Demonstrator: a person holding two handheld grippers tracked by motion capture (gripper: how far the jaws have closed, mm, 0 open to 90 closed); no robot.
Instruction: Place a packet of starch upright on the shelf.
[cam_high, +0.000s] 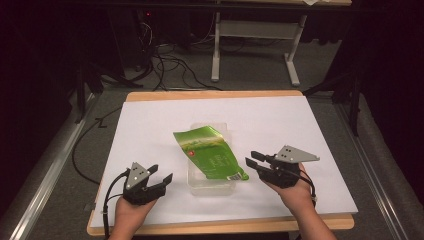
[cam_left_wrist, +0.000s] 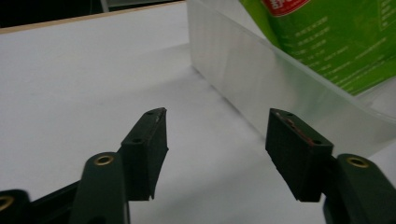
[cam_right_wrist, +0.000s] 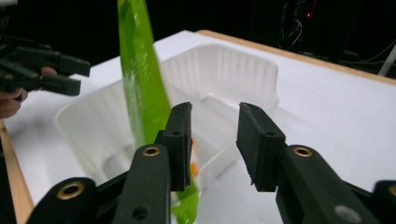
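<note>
A clear plastic container (cam_high: 210, 182) sits at the centre of the white worktop (cam_high: 150, 125), and a green snack bag (cam_high: 210, 152) lies across it, its lower end hanging over the container's right rim. At lower left of the high view the left hand-held gripper (cam_high: 161, 173) rests with jaws spread, near the container. At lower right the right hand-held gripper (cam_high: 253, 159) has its jaws apart, empty, just beside the bag's lower corner.
</note>
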